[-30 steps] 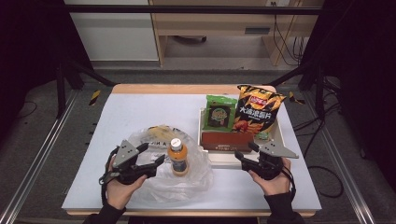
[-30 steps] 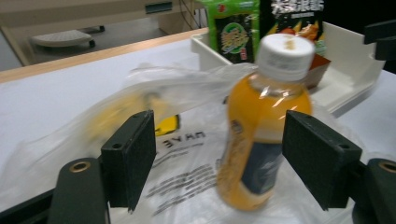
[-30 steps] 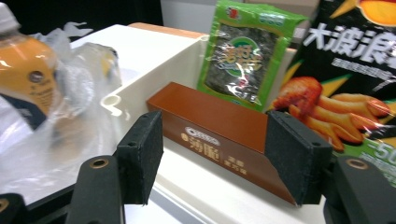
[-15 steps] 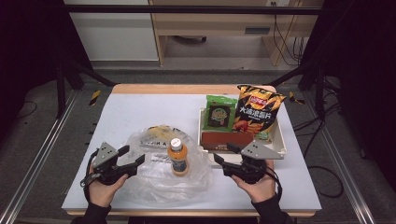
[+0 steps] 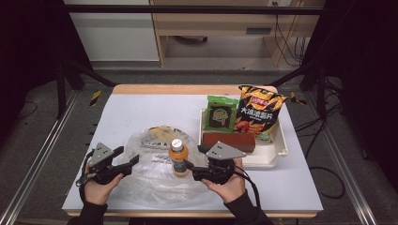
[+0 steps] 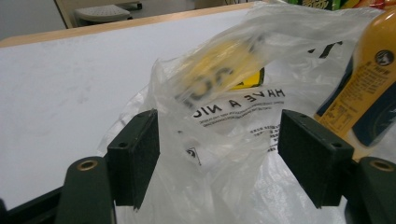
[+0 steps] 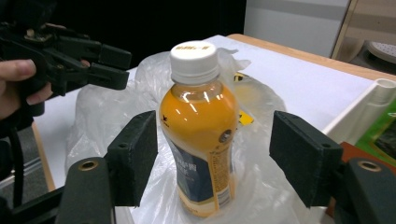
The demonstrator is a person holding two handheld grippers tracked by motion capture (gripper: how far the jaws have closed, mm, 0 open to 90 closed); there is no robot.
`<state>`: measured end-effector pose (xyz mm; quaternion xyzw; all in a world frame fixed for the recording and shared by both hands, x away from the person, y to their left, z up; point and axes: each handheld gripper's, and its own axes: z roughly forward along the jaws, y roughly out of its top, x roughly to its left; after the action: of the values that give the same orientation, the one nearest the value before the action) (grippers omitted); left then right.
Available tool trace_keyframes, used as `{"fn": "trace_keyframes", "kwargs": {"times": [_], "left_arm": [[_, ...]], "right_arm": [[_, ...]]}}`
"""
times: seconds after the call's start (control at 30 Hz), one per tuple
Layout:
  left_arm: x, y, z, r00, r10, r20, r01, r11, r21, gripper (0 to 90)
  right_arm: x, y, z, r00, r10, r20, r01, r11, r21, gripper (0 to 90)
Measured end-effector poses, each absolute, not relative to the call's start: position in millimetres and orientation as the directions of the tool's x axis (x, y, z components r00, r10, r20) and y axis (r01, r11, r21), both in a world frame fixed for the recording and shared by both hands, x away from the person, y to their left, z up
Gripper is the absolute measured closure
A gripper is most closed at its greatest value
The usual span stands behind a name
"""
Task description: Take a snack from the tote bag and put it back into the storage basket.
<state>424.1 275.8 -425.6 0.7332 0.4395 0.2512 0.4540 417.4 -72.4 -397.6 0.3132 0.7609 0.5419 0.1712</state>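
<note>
Bottle: upright, orange liquid, white cap, dark blue and orange label. It stands on the clear bag, between the pads of the right gripper. Those jaws have just been opening; both pads stand apart from the bottle's sides, no contact seen.

Bag: thin crumpled film with black print, spread flat on the table beneath and around the bottle. A raised fold of it lies between the pads of the left gripper, which are wide apart and not pressing it. A yellow item shows blurred through the film, beyond those pads.

Surroundings: from the high view, a white tray sits just beyond the right gripper, carrying a brown block, a green packet and a chip bag. Nothing stands between the right pads and the bottle. The left gripper is visible beyond the bottle in the right gripper view, held in a hand.
</note>
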Motion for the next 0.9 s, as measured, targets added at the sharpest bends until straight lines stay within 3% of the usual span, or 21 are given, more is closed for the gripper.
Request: {"fn": "trace_keyframes", "kwargs": {"times": [0.9], "left_arm": [[428.5, 286.6, -432.8, 0.458, 0.888, -0.035, 0.444, -0.195, 0.875, 29.0]], "right_arm": [[442.3, -27.5, -425.5, -0.737, 0.672, 0.067, 0.322, 0.262, 0.91, 27.9]]}}
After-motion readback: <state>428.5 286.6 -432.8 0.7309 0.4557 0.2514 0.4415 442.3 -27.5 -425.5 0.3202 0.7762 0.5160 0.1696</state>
